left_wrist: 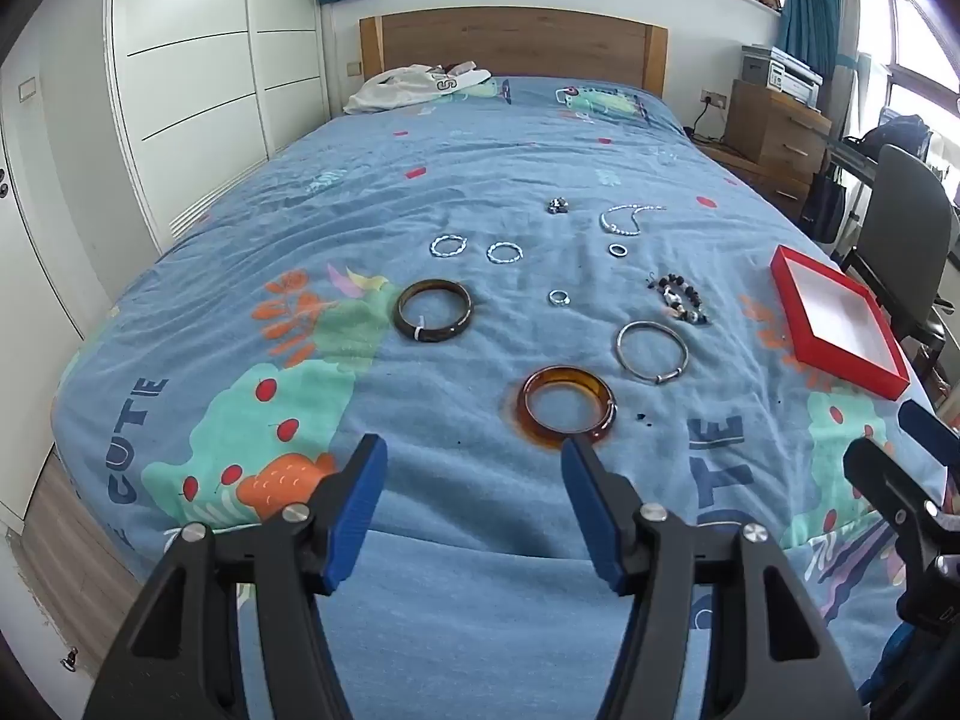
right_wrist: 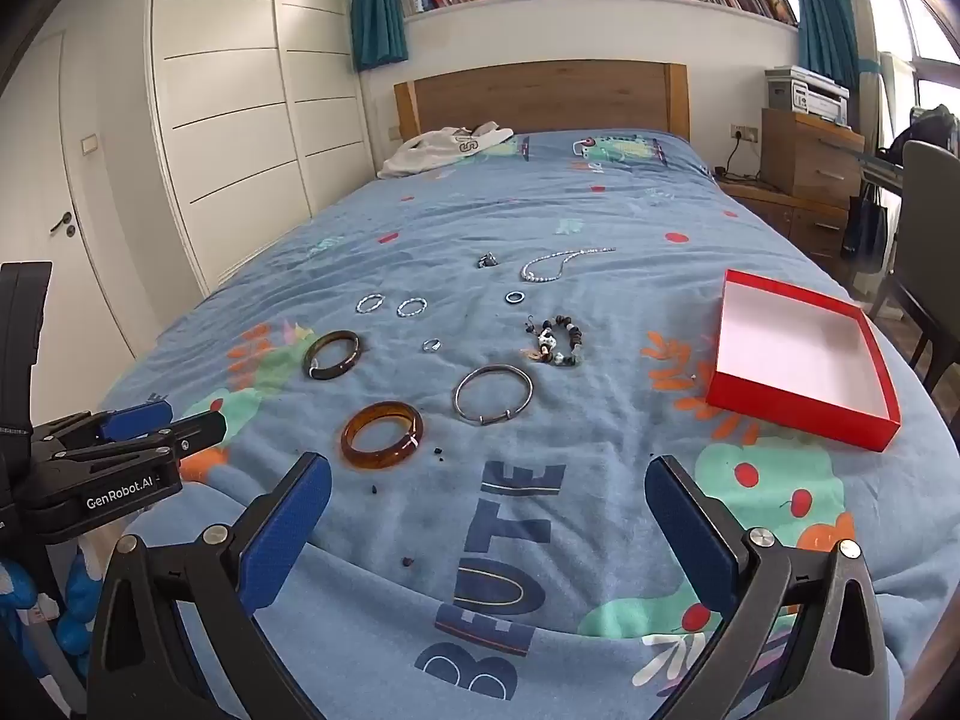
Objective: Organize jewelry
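Jewelry lies spread on the blue bedspread. An amber bangle [left_wrist: 567, 407] [right_wrist: 381, 434] is nearest, then a silver bangle [left_wrist: 652, 351] [right_wrist: 493, 393], a dark brown bangle [left_wrist: 433, 317] [right_wrist: 334, 354], a beaded bracelet [left_wrist: 681, 299] [right_wrist: 558, 340], two small twisted silver hoops [left_wrist: 447, 245] [right_wrist: 369, 303], small rings [left_wrist: 559, 297] [right_wrist: 431, 345] and a pearl necklace [left_wrist: 624, 217] [right_wrist: 555, 264]. An empty red box [left_wrist: 837, 324] [right_wrist: 801, 357] sits at the right. My left gripper [left_wrist: 474, 450] is open and empty just before the amber bangle. My right gripper [right_wrist: 489, 471] is open and empty.
A white garment [left_wrist: 414, 87] [right_wrist: 444, 147] lies by the wooden headboard [left_wrist: 513, 42]. White wardrobe doors [left_wrist: 192, 78] stand left of the bed. A wooden dresser with a printer [right_wrist: 807, 150] and a chair [left_wrist: 906, 228] stand right. Small dark crumbs [right_wrist: 408, 561] dot the bedspread.
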